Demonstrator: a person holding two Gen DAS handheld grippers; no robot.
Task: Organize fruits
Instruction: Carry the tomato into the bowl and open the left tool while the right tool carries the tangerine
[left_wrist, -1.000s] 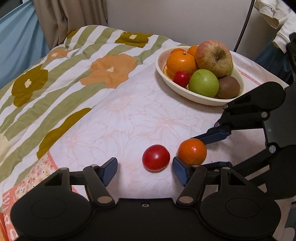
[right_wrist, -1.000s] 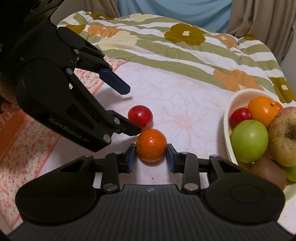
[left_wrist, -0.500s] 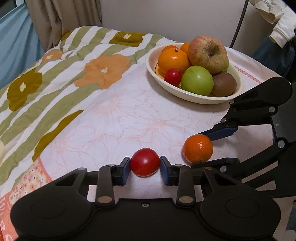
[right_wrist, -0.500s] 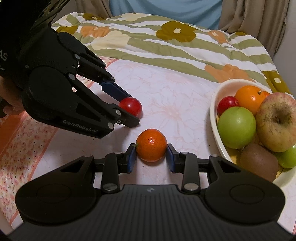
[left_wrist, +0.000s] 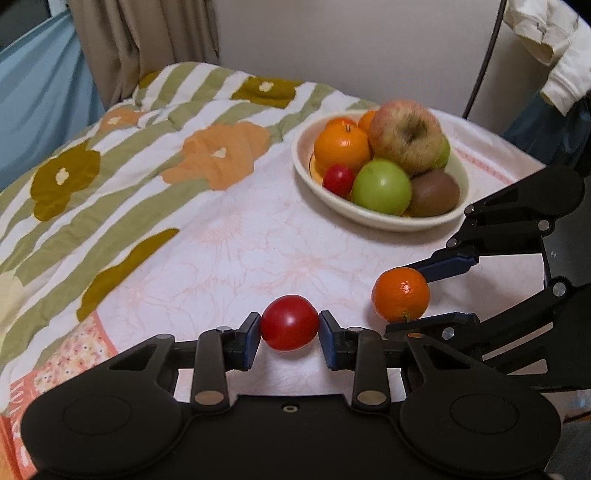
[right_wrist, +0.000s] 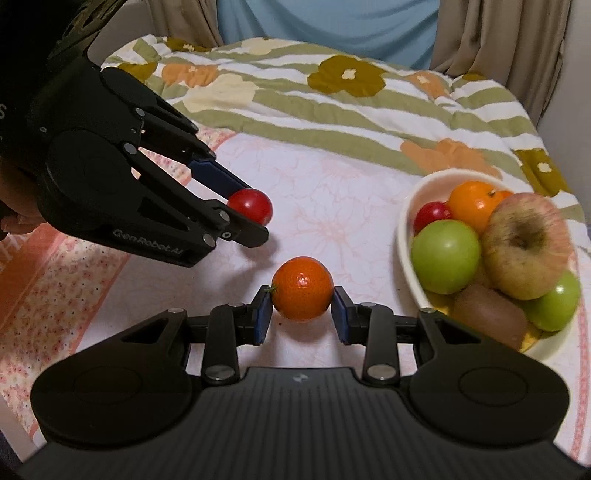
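**2 fruits gripped, bowl not yet reached**

The left gripper (left_wrist: 290, 330) has its blue pads pressed on either side of a red tomato (left_wrist: 290, 322), clenched around it. The right gripper (right_wrist: 301, 312) grips a tangerine (right_wrist: 302, 288) the same way, pads touching both its flanks. In the right wrist view the tomato (right_wrist: 251, 205) appears raised off the cloth (right_wrist: 332, 192); whether the tangerine is clear of the cloth cannot be told. In the left wrist view the tangerine (left_wrist: 400, 294) sits just right of the tomato, with the right gripper (left_wrist: 424, 291) reaching in from the right.

Farther off, on the right side of the table, stands a cream bowl (left_wrist: 373, 218) already holding 2 oranges, a small red fruit, green apples, a large reddish apple and a kiwi.

Judged from this, most of the sorting is done: no other loose fruit shows on the cloth. What seems left is carrying these 2 to the bowl (right_wrist: 406, 236) and releasing them. The pile is heaped, so a rounded fruit set on top could roll out.
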